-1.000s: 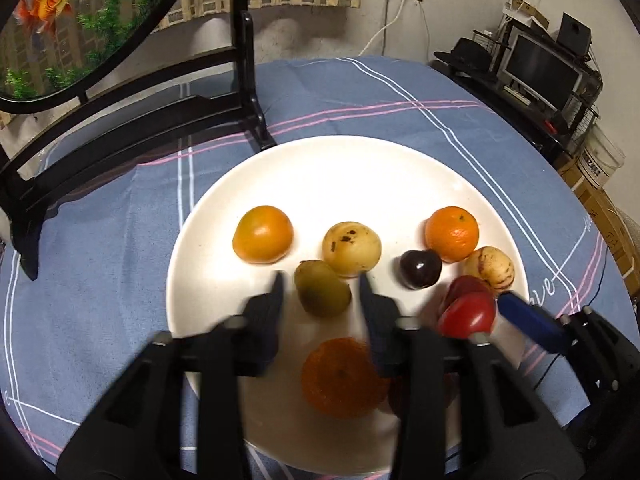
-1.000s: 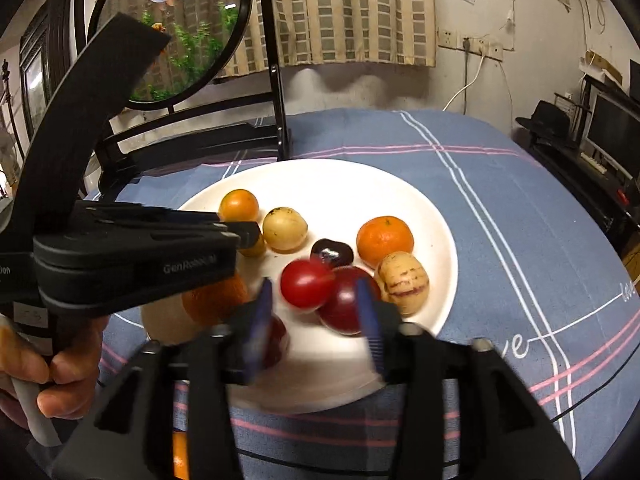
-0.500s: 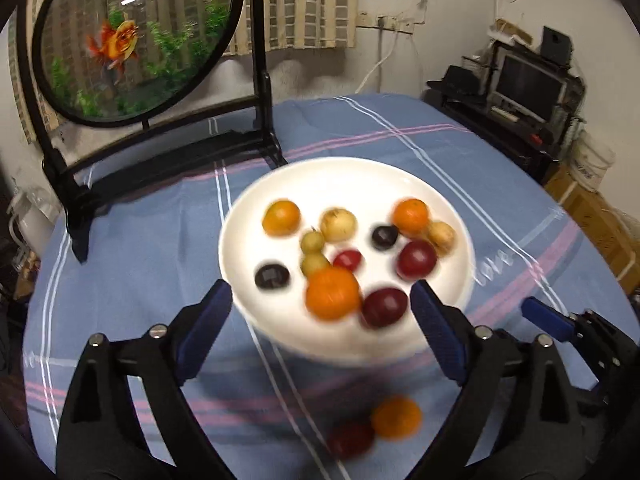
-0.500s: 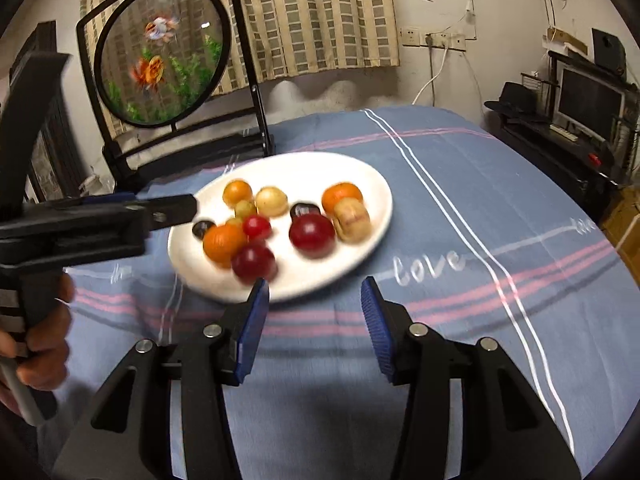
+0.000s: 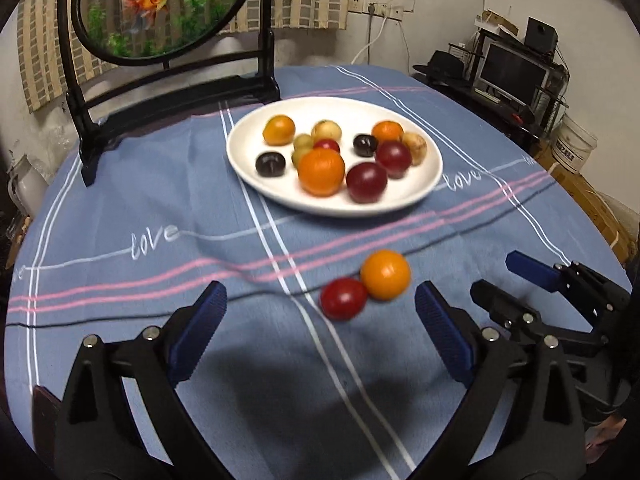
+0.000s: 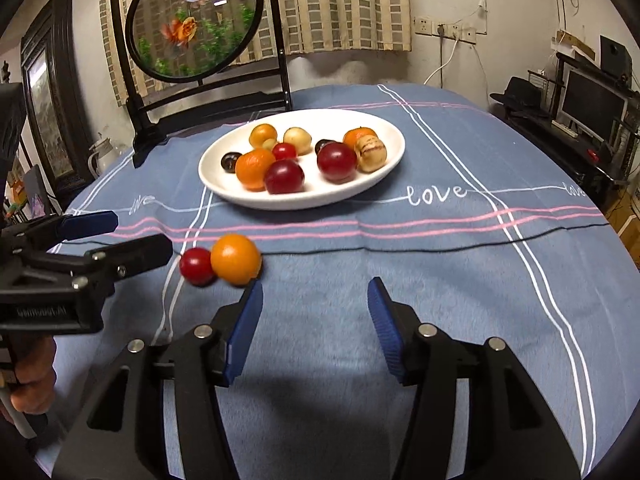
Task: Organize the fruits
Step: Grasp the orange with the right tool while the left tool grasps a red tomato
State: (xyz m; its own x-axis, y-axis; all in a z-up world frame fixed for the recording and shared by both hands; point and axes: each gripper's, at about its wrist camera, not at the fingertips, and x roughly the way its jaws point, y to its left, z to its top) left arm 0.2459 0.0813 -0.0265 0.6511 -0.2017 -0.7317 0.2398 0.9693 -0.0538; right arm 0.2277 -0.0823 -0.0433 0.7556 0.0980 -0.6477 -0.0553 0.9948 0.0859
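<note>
The left gripper [image 5: 318,314] has its blue-padded jaws spread about as wide as they go, having just been opening, and nothing sits between them. The right gripper [image 6: 316,320] has jaws at a moderate gap, also just opening a little, and they too hold nothing; bare cloth shows between the pads in its own view.

Taking the round white ceramic plate [image 5: 248,168] as the landmark: two loose fruits lie on the cloth on the near side of it, apart from its rim. These are a small glossy red tomato-like fruit [image 5: 343,298] and a round smooth orange fruit [image 5: 385,274], touching each other. Both sit just ahead of the left gripper and near the right gripper's left pad (probably why both tools point down at this spot: these two look like the next ones to collect).

On the plate lie the sorted fruits: a large orange tangerine [image 5: 321,171], two dark red plums [image 5: 366,182], two black-purple ones, pale yellow and striped ones, all grouped toward its middle and far side.

Beyond the plate stands a black-framed round goldfish screen [image 5: 160,4]. Under the plate lies the blue striped tablecloth [image 5: 140,184], embroidered with the word "love" to the plate's left and right. The left gripper's body, seen from the right wrist, carries lettering too blurred to read. A white bucket [image 5: 574,148] far right of the plate has an unreadable label.
</note>
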